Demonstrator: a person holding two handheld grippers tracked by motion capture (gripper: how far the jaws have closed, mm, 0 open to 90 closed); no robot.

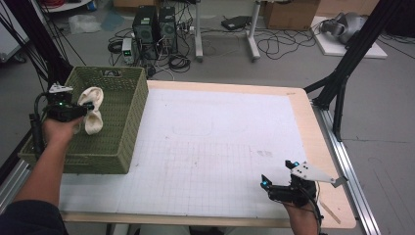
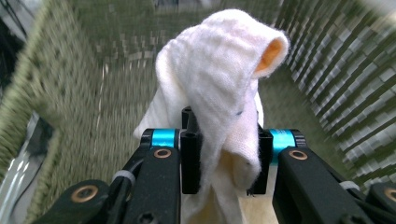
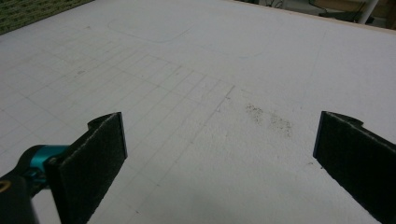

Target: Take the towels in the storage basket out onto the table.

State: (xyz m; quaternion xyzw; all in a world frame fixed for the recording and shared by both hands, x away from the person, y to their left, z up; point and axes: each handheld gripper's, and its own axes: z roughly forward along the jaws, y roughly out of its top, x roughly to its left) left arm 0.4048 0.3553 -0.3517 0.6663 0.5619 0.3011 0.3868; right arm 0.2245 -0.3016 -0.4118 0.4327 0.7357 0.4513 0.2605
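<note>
The left claw (image 1: 83, 111) is clenched on a white sock (image 1: 92, 110), holding it above the open top of a green woven basket (image 1: 128, 117) that stands at the left end of the bench (image 1: 303, 107). In the left gripper view the sock (image 2: 219, 93) is pinched between the two black jaws: its bulk rises above them and folds over, showing an orange lining at the upper right, while a looser part hangs down below the jaws. The basket's woven walls (image 2: 84, 93) surround it on both sides, blurred. From the high view the sock sits just to the right of the left hand (image 1: 56, 129), over the basket's near left part.

The right claw (image 1: 279, 177) is released, its jaws wide apart, low over the white gridded mat (image 1: 205, 147) near the bench's front right corner. In the right gripper view, bare mat with a faint dark smudge (image 3: 271, 120) lies between the padded jaws.
</note>
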